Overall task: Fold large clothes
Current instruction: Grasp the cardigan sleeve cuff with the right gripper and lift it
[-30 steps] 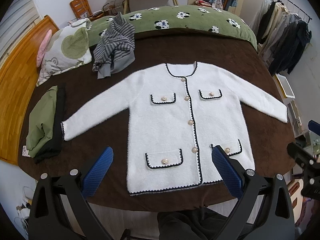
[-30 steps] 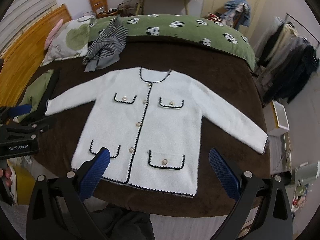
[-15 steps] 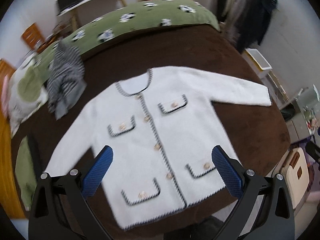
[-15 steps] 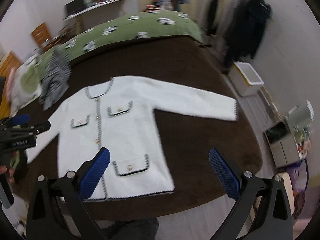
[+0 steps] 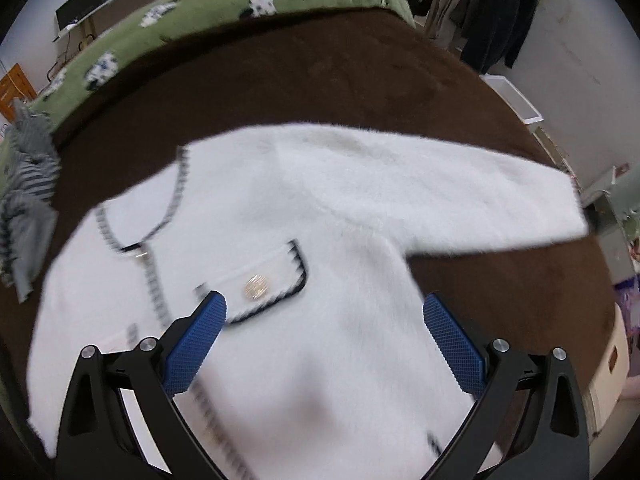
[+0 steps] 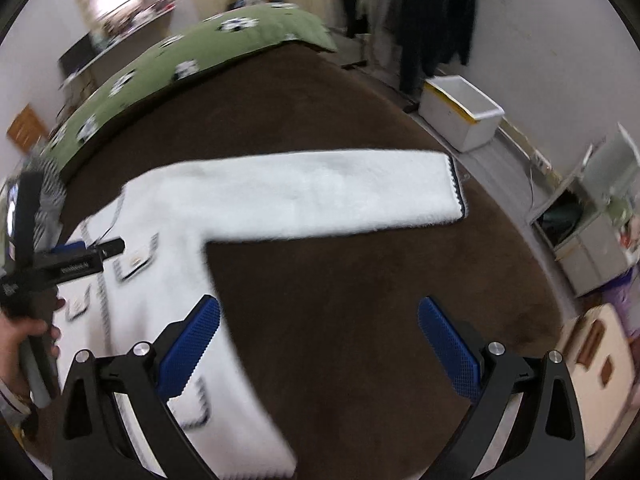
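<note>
1. White cardigan [image 5: 320, 240] with black scalloped trim lies flat, front up, on the brown bedspread [image 5: 320, 80]. It fills the centre and lower half of the left wrist view; the picture is motion-blurred.
2. One sleeve [image 6: 328, 196] stretches out toward 3 o'clock in the right wrist view, its cuff near the bed's edge.
3. Left gripper [image 5: 324, 340]: blue-padded fingers spread wide, grasping nothing, over the cardigan's body. Chest pocket with a gold button [image 5: 256, 286] sits just beyond the finger at 9 o'clock.
4. Right gripper [image 6: 320, 344]: fingers spread wide, empty. The 9 o'clock finger is over the cardigan's side edge; the 3 o'clock finger is over bare bedspread.
5. In the right wrist view, a hand [image 6: 20, 344] at 8 o'clock grips the left gripper's handle.
6. Green patterned blanket [image 5: 240, 4] lies at 12 o'clock along the far side of the bed; striped garment [image 5: 28, 184] at 9 o'clock.
7. White bin [image 6: 460, 116] stands on the floor at 1 o'clock in the right wrist view, below hanging dark clothes [image 6: 432, 8].
</note>
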### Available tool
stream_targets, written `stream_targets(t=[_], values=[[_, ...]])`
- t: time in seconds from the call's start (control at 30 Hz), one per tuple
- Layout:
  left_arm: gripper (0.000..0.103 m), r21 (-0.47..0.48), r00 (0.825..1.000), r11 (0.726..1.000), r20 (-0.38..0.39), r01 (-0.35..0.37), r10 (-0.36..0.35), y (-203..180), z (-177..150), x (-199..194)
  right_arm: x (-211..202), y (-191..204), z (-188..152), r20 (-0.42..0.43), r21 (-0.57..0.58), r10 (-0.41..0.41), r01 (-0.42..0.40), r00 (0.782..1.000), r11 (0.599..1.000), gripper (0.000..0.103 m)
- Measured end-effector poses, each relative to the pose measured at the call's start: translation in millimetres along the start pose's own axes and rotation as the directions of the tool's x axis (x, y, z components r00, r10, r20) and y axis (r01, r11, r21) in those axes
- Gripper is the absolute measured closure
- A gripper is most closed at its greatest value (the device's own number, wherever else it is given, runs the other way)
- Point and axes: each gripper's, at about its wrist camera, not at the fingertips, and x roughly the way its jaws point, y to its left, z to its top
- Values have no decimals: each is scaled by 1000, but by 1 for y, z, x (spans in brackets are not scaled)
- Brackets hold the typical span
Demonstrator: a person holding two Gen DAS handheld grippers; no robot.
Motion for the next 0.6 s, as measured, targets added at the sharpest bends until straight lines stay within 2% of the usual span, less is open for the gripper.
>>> stream_targets(t=[0.13,0.23,0.3,0.43,0.6], values=[[6,-40,1000,999,-8,-3,3,-9,7,62,54,-30,-2,37,60,-1,-1,999,998,6],[6,-68,1000,998,-15,-7,6,-11,7,91,77,-45,-2,47,100,2,-7,999,995,6],[5,-66,1000,998,-14,-15,14,-11,6,100,92,-56,-1,58,130,4,-11,998,991,6],[5,-1,999,999,1,-52,52,-19,1,106,115,-76,4,71,186,18,-31,997,982,6],[5,-14,998,998,-24,-63,63,-20,3,106,135,-108,9,109,331,116,-146,987,932,5]])
